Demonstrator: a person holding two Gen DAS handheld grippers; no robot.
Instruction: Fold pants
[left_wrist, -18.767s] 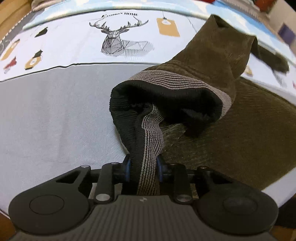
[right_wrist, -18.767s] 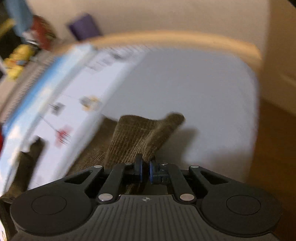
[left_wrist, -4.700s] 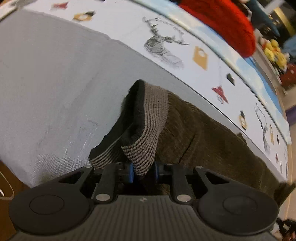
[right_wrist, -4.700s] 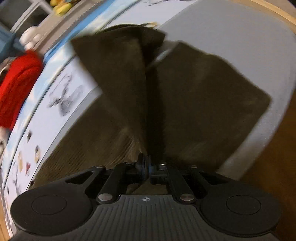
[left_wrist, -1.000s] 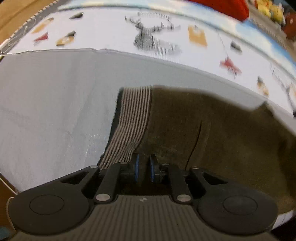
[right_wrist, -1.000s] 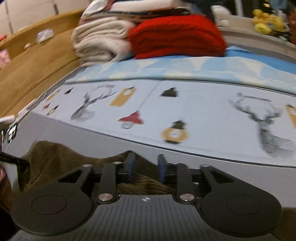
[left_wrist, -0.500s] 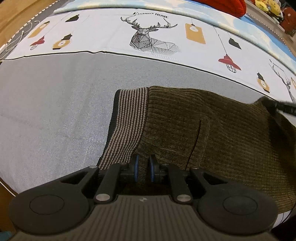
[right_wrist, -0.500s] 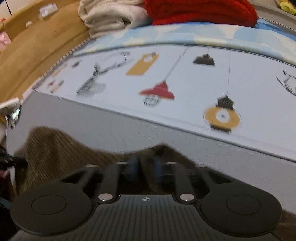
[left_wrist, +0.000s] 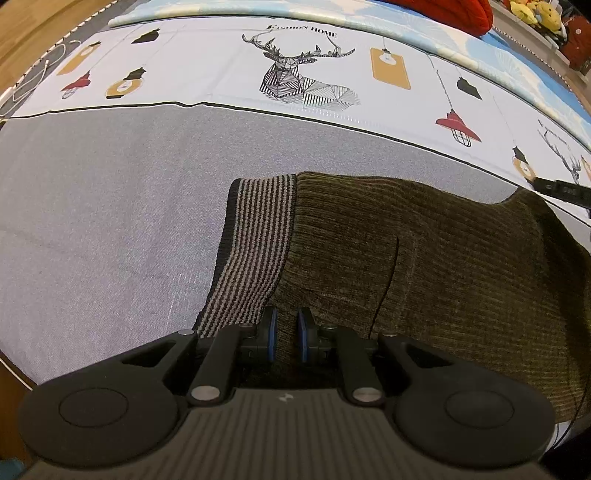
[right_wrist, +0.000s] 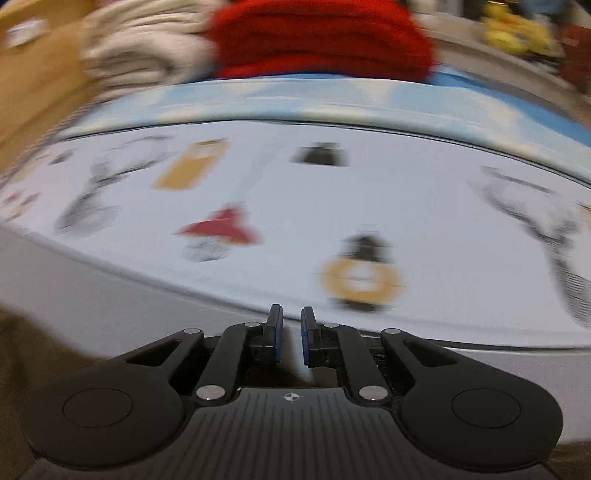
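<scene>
Lying flat on the bed (left_wrist: 92, 206), the pants (left_wrist: 424, 258) stretch rightward from the left hand-held gripper (left_wrist: 284, 334), slightly parted over the waist, while the right hand-held gripper (right_wrist: 289, 334) hovers empty, parted.

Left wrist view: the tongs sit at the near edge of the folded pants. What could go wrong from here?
The left tongs straddle the near edge of the pants with a narrow gap; pulling back could snag the corduroy and undo the fold. The striped waistband could be dragged askew. The right tongs view is blurred, so a fast sweep may catch cloth.
</scene>
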